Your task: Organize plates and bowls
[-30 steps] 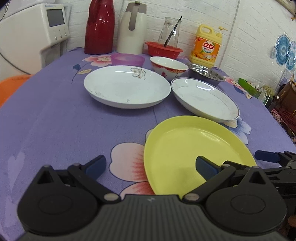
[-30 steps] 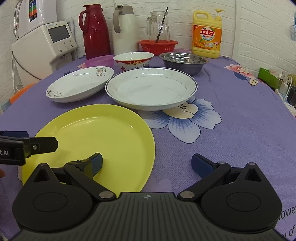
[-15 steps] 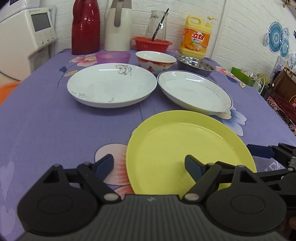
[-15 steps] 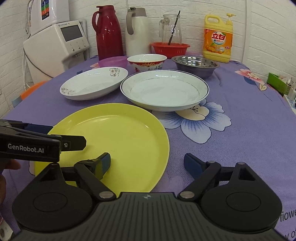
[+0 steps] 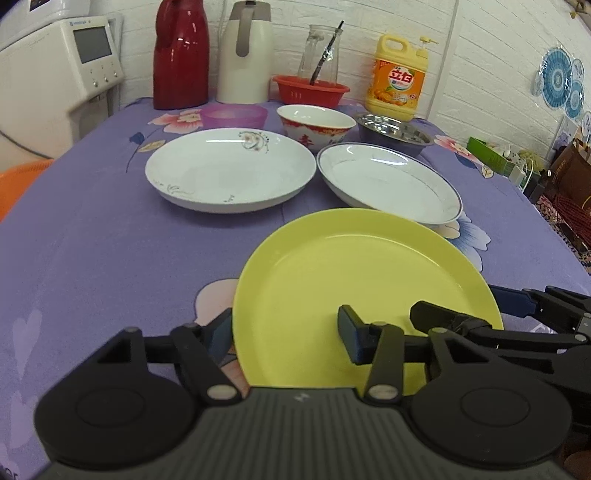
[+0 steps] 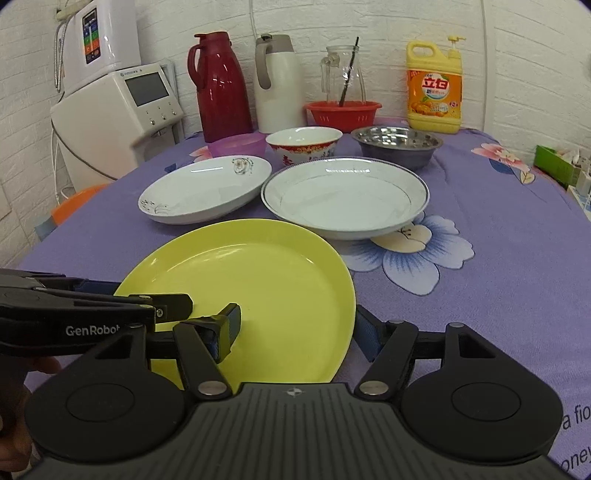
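Directly ahead of both tools, the yellow plate point(image 5: 362, 280) lies flat, the left gripper point(image 5: 284, 332) and right gripper point(image 6: 299, 328) each spread apart astride opposite rim edges, equally near.

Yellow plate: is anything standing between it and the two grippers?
Nothing visible. The left gripper straddles the yellow plate's left rim and the right gripper straddles its right rim, both open, one finger of each over the plate.

White brick wall point(image 6: 369, 22) behind purple floral tablecloth point(image 6: 498, 258).
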